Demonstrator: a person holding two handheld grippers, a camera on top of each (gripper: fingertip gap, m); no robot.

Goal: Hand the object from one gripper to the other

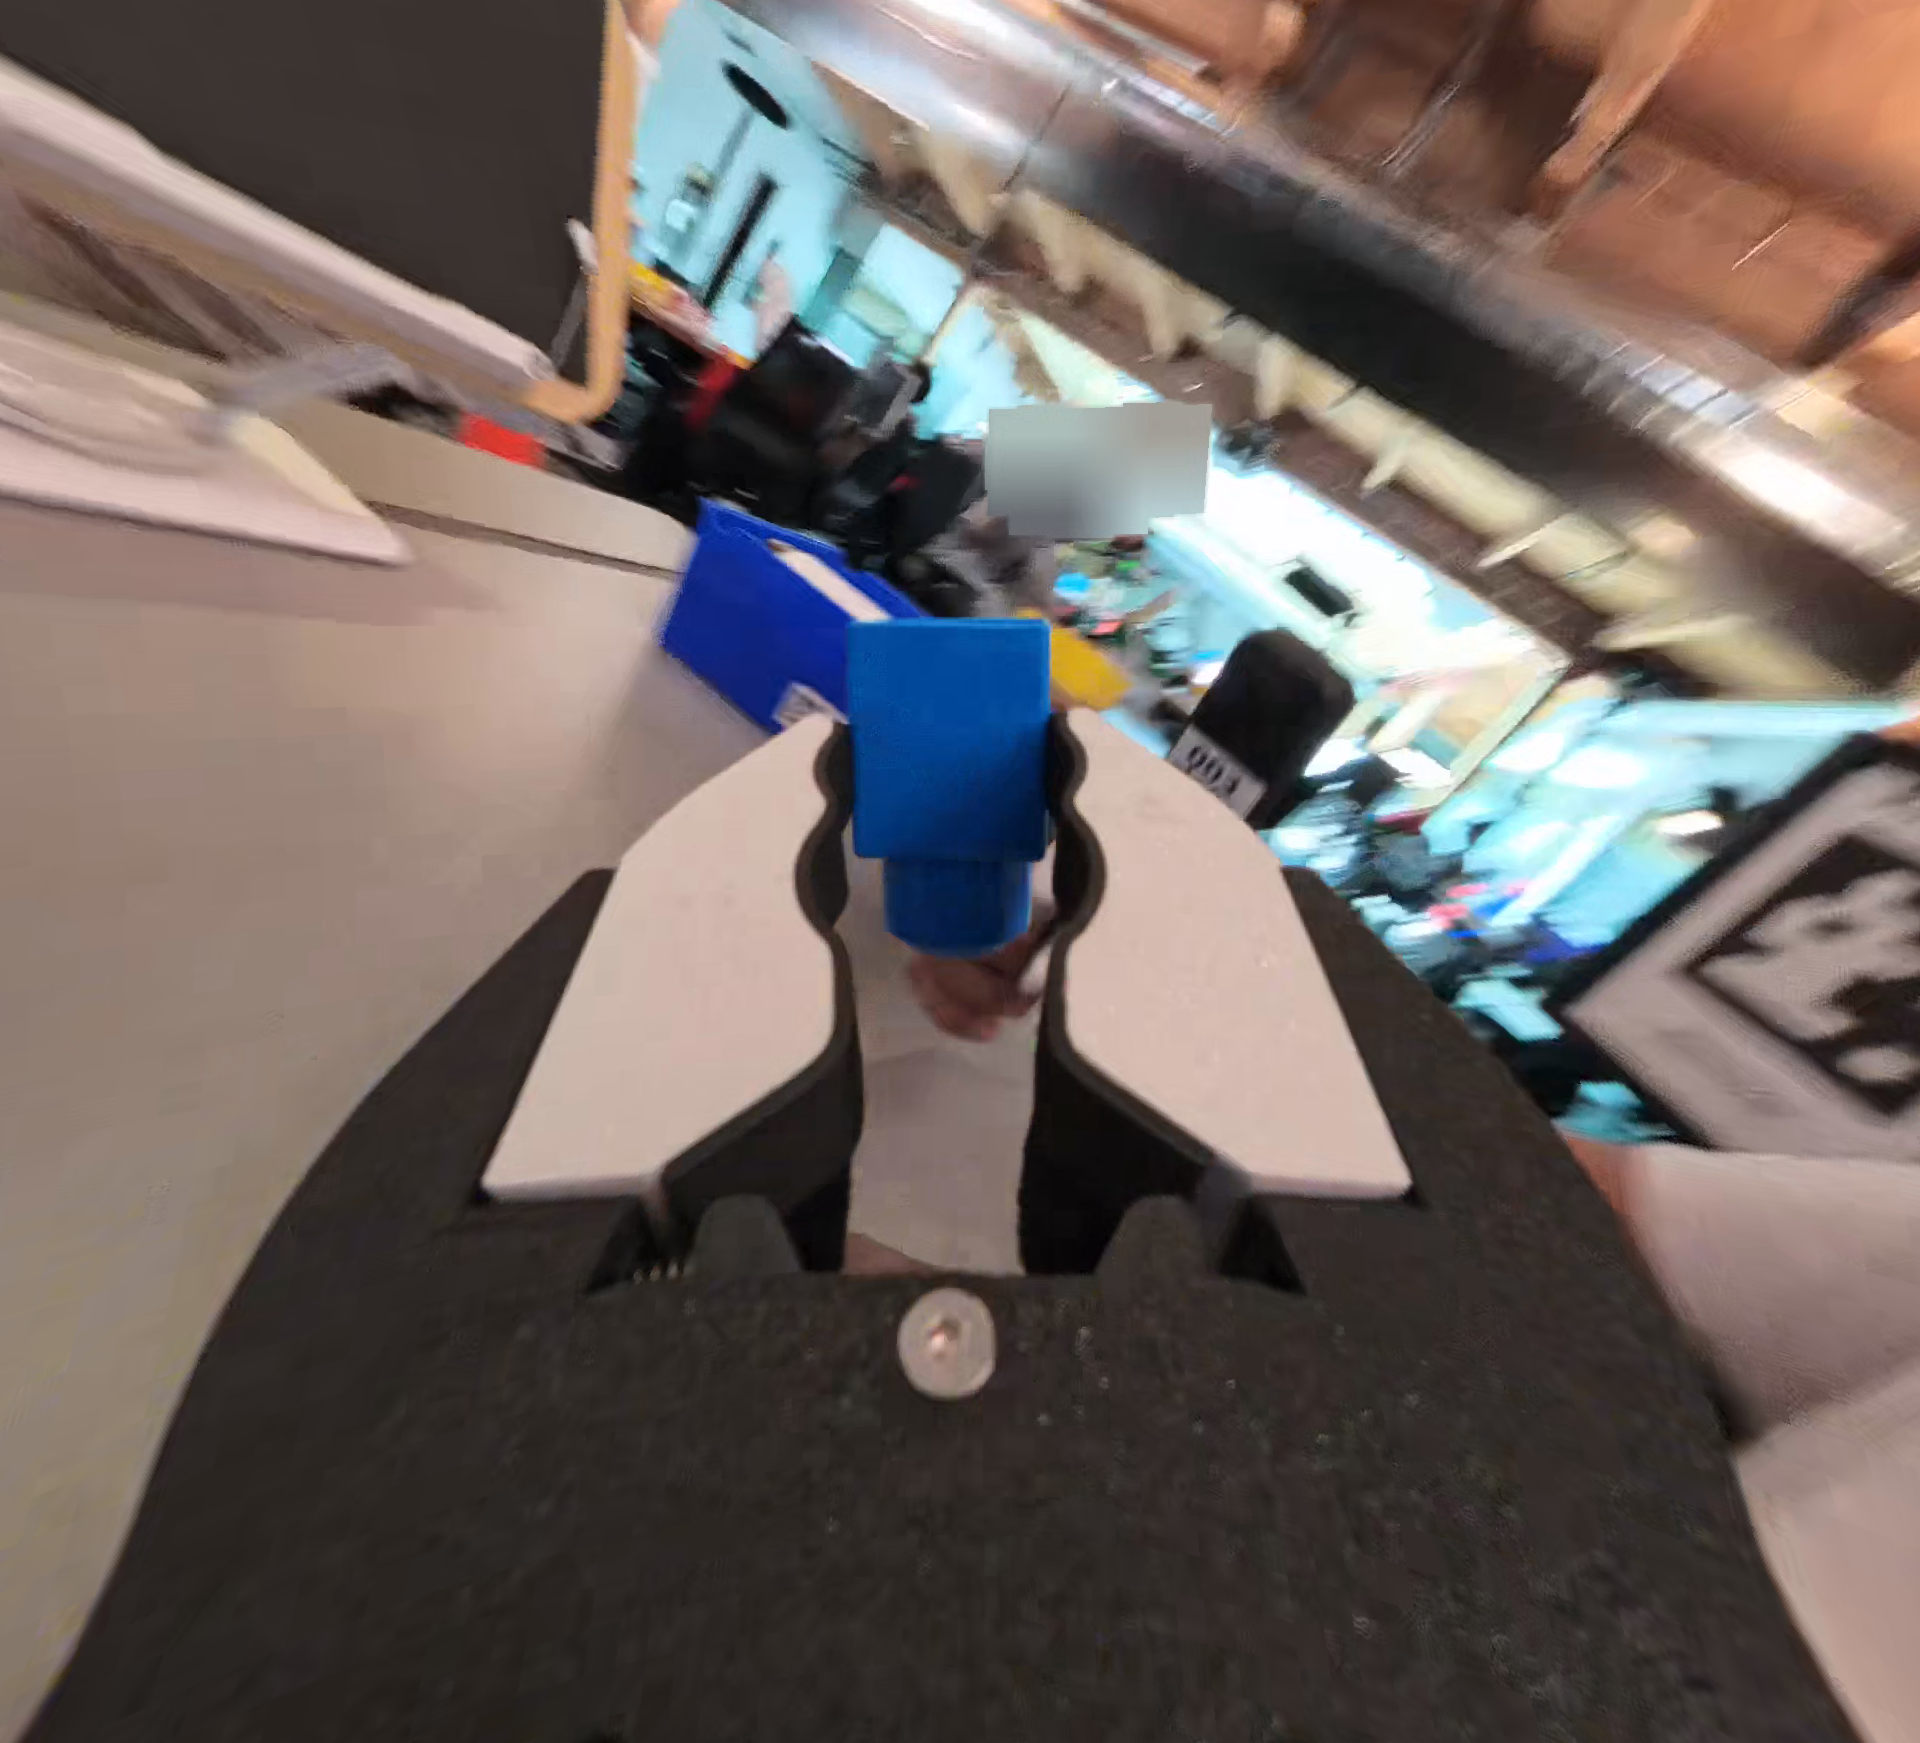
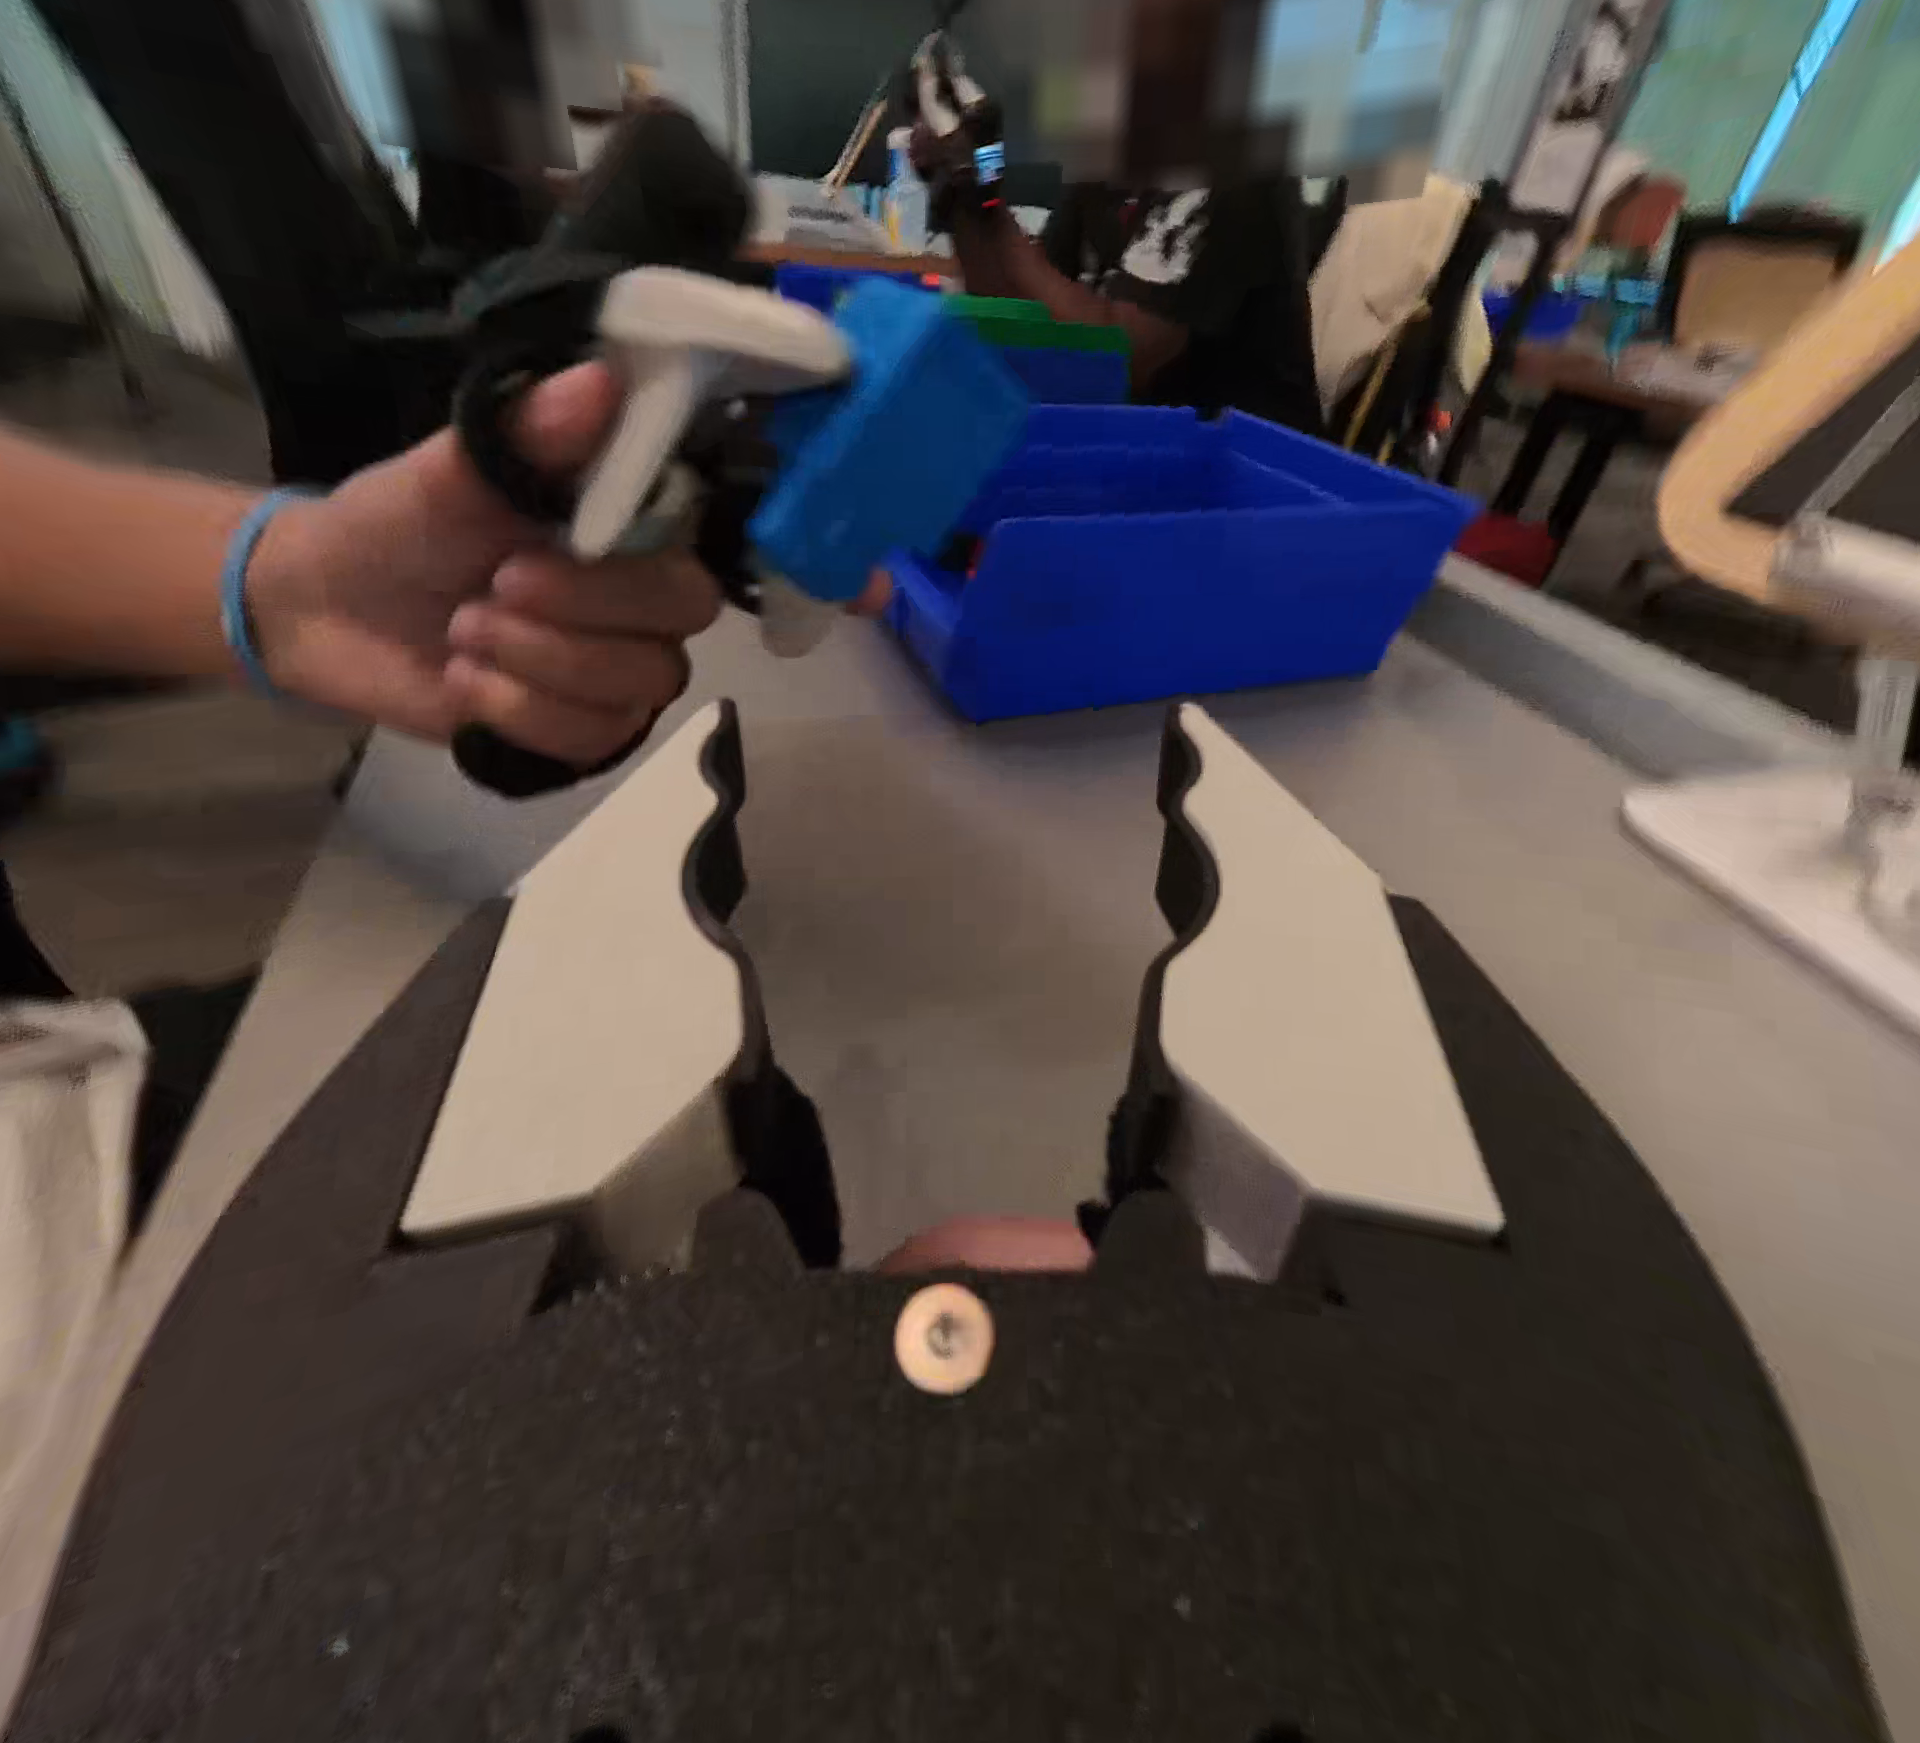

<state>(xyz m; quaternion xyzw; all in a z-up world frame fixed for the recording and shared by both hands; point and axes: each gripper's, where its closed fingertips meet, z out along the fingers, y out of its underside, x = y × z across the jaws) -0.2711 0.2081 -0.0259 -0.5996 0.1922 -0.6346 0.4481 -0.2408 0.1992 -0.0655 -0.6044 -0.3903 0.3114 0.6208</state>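
My left gripper (image 1: 948, 737) is shut on a blue plastic block (image 1: 945, 748) with a round stub at its lower end; the block sits between the fingertips and sticks out past them. In the right wrist view the left gripper (image 2: 821, 488) shows at upper left, held by a hand (image 2: 488, 581), with the blue block (image 2: 894, 457) in its fingers, raised above the table. My right gripper (image 2: 951, 737) is open and empty, below and a little to the right of the block, with a gap between them.
A blue plastic bin (image 2: 1174, 571) stands on the grey table (image 2: 935, 862) behind the block; it also shows in the left wrist view (image 1: 758, 623). A white stand with a wooden-edged panel (image 2: 1808, 758) is at the right. A cluttered room lies beyond. One gripper's finger ends stand about 6 centimetres off the other's.
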